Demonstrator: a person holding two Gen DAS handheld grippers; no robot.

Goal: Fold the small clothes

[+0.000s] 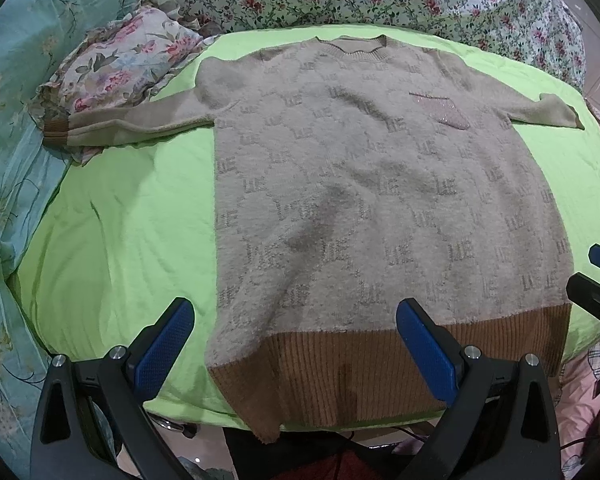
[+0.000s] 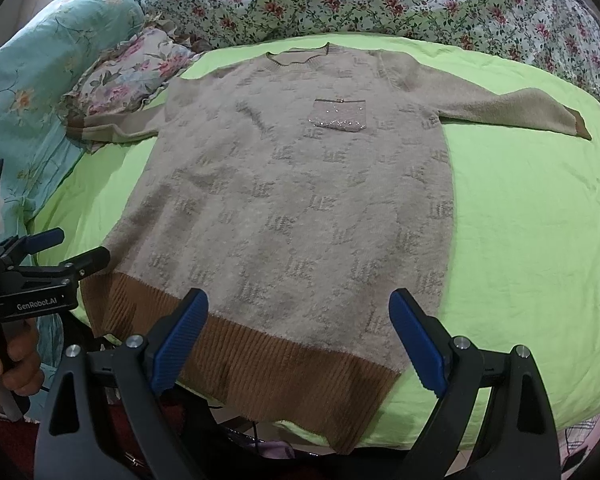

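Bare green sheet (image 2: 520, 220) is left open beside the sweater (image 2: 300, 208); the far-left side is crowded by a floral pillow (image 1: 120, 68).

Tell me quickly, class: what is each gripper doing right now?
Left gripper: open, holding nothing, above the brown ribbed hem of the beige knitted sweater.
Right gripper: open, empty, above the same hem.

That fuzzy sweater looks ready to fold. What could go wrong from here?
Its brown ribbed hem hangs over the near edge of the green sheet, so a tug might drag the sweater off the bed. The left sleeve lies partly on a floral pillow and may fold unevenly. The sequined pocket could snag on the fuzzy knit. Both the left gripper and right gripper are open.
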